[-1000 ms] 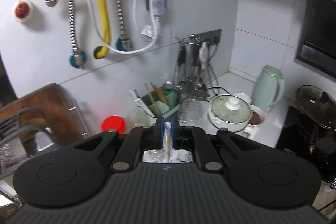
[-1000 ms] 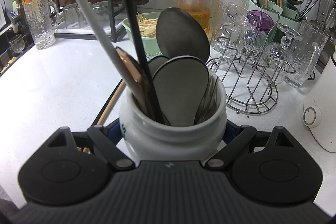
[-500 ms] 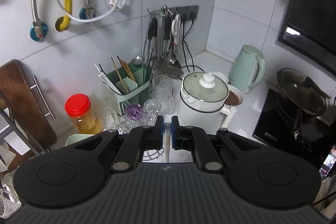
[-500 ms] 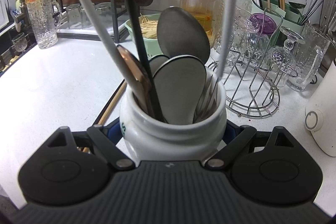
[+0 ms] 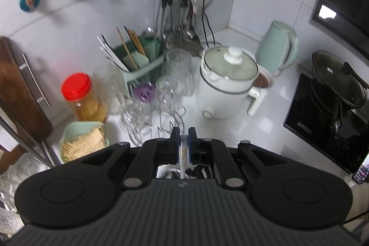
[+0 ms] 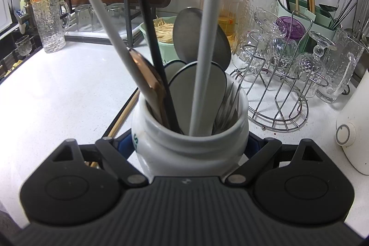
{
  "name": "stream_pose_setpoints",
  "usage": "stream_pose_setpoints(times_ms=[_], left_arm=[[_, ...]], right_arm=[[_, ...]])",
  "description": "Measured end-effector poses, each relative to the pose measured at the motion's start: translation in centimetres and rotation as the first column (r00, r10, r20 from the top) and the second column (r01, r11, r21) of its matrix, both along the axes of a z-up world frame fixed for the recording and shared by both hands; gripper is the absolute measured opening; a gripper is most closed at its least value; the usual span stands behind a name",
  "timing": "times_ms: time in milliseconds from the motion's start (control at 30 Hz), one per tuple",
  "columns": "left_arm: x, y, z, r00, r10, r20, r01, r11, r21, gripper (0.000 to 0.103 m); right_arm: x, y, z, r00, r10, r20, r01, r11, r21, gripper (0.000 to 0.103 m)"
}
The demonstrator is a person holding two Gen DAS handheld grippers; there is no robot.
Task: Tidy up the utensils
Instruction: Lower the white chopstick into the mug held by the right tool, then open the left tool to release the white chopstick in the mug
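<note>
The white ceramic jar (image 6: pixel 189 142) is standing on the white counter (image 6: pixel 57 93), and my right gripper (image 6: pixel 190 144) is clamping it from both sides, the blue-padded fingers (image 6: pixel 125 142) pressing against its lower wall. Inside the jar, grey spoon bowls (image 6: pixel 196 93) are standing upright with a copper-coloured utensil (image 6: pixel 147 77), a black handle (image 6: pixel 152 43) and a slanted grey handle (image 6: pixel 99 4) leaning left.

A second pale grey handle (image 6: pixel 205 50) is reaching down into the jar mouth near its middle. My left gripper (image 5: pixel 183 142) is pinching this same handle (image 5: pixel 183 153) from above, the fingers almost together with only the thin stem between them; the jar's rim is barely showing below.

Wooden chopsticks (image 6: pixel 124 114) are lying on the counter just left of the jar, partly hidden behind it. A wire glass rack (image 6: pixel 279 89) with upturned glasses is standing just to the right, and a white cooker (image 6: pixel 355 130) is crowding the far right edge. Behind the jar, a green bowl (image 6: pixel 161 38) of pale strands and a red-lidded jar (image 6: pixel 228 8) are sitting near the wall, with a green cutlery caddy (image 6: pixel 306 13) further right. From above, the kettle (image 5: pixel 276 47) and a black wok (image 5: pixel 339 80) are standing well apart from my working area.
</note>
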State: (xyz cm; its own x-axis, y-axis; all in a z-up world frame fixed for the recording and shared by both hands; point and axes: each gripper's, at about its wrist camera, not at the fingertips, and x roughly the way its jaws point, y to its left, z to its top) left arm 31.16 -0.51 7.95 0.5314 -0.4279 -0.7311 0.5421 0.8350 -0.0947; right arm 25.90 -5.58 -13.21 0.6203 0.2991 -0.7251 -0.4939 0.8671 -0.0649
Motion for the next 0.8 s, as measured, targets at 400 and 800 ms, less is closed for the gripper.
stream_pose_setpoints(times_ms=[400,800], left_arm=[[1.0,-1.3,-3.6,0.994,-0.015,-0.105,0.021,0.998,0.051,0.008],[1.5,-1.4,-5.1,0.991,0.001,-0.137,0.009,0.997,0.071,0.009]], right_arm=[[-0.1,0.0,0.0,1.0,0.0,0.008,0.0,1.0,0.005,0.093],[-0.2,0.0,0.0,1.0,0.002,0.01,-0.003,1.0,0.004,0.093]])
